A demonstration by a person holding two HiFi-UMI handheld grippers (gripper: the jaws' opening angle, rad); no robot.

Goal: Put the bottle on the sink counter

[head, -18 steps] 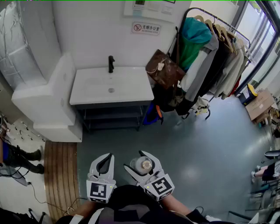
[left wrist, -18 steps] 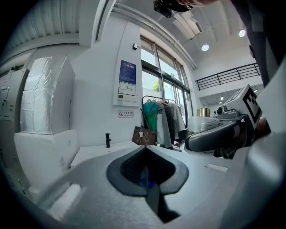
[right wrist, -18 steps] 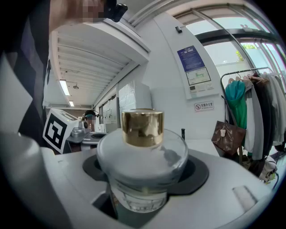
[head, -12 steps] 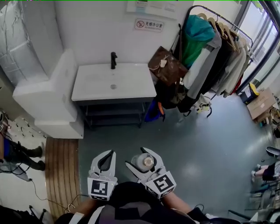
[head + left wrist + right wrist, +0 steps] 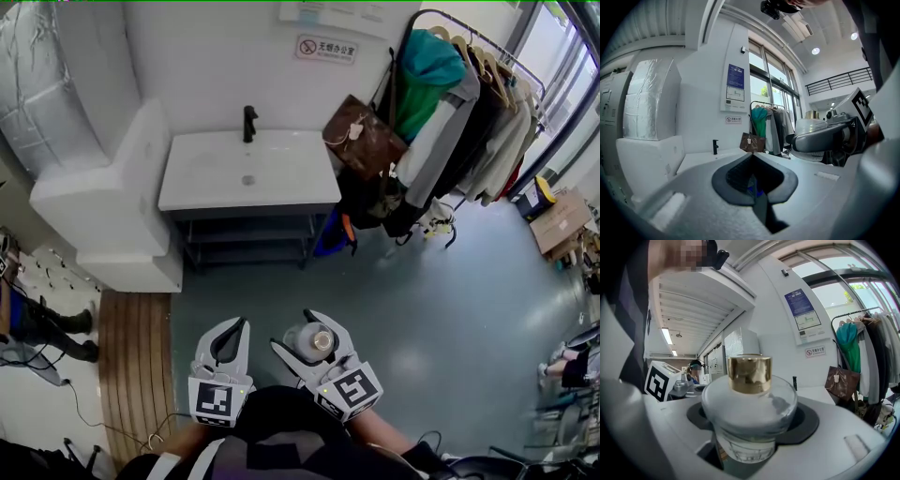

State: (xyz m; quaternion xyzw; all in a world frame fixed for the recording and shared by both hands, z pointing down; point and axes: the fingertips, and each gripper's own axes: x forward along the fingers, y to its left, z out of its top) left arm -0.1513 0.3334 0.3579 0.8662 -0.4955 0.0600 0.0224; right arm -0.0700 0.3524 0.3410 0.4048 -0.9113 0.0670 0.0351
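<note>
Bottle point(image 5: 309, 340) with a gold cap stands upright between the jaws of the right tool point(image 5: 300, 334), which clamp its glass body. Left tool point(image 5: 229, 330) has its jaws together, holding nothing. Both are well apart from the white sink worktop point(image 5: 286, 173)

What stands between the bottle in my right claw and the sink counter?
Nothing visible. Only open grey floor lies between the bottle, gripped in the right claw, and the sink counter. Its top holds just the black faucet at the back; a brown bag is beside its right end.
</note>
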